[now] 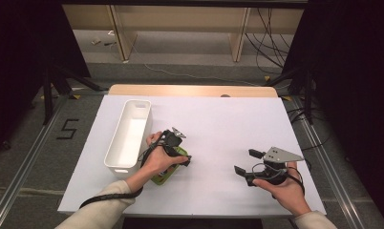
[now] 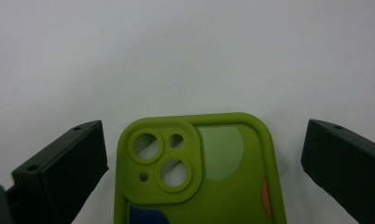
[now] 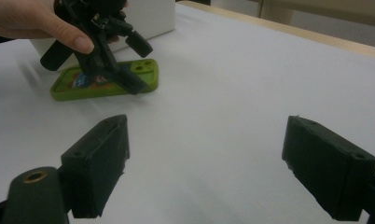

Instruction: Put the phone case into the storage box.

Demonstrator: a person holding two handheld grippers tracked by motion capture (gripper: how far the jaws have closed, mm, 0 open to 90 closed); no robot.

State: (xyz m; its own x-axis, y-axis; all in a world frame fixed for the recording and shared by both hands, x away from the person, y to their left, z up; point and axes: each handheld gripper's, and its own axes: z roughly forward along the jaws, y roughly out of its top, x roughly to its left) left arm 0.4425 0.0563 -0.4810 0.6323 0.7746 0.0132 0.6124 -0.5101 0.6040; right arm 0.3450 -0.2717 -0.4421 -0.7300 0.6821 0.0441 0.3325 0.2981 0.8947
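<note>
A green phone case lies flat on the white table, back side up, with its camera cut-outs toward the top of the left gripper view. My left gripper hangs open just above it, one jaw on each side of the case's camera end, touching nothing. In the high view the case peeks out beneath the left hand and left gripper. The right gripper view also shows the case under that gripper. My right gripper is open at the front right of the table, empty, its fingers pointing across the table toward the case.
A long white bin stands at the table's left, just beside the left hand. The white table sheet stretches between and behind the two grippers, with a wooden edge at the back. Dark curtains and cables surround the table.
</note>
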